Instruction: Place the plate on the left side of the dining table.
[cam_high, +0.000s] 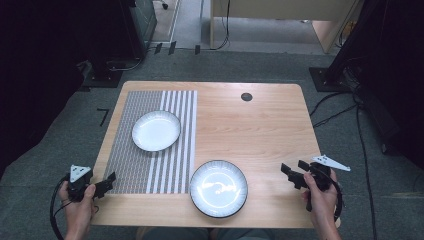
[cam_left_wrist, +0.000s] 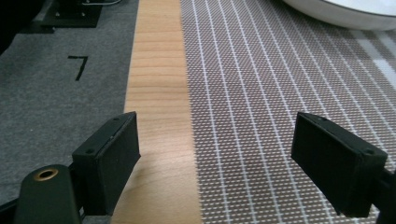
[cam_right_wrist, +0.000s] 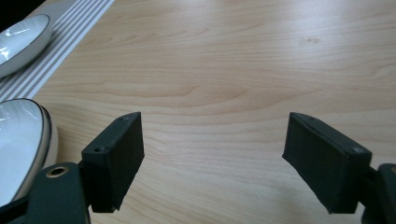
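Two white plates with dark rims rest on a wooden table (cam_high: 260, 125). One plate (cam_high: 156, 130) sits on a striped grey placemat (cam_high: 135, 165) at the left; its edge shows at the top of the left gripper view (cam_left_wrist: 345, 14). The other plate (cam_high: 218, 188) lies on bare wood near the front edge and appears at the left of the right gripper view (cam_right_wrist: 18, 144). My left gripper (cam_high: 111, 181) is open over the table's front left corner, jaws wide apart (cam_left_wrist: 217, 158). My right gripper (cam_high: 292, 172) is open at the right edge, nothing between its jaws (cam_right_wrist: 215, 158).
A round dark cable grommet (cam_high: 246, 97) sits near the table's far edge. Grey carpet surrounds the table, with black stands and cables (cam_high: 350, 105) at the right and a tape mark (cam_high: 103, 115) on the floor at the left.
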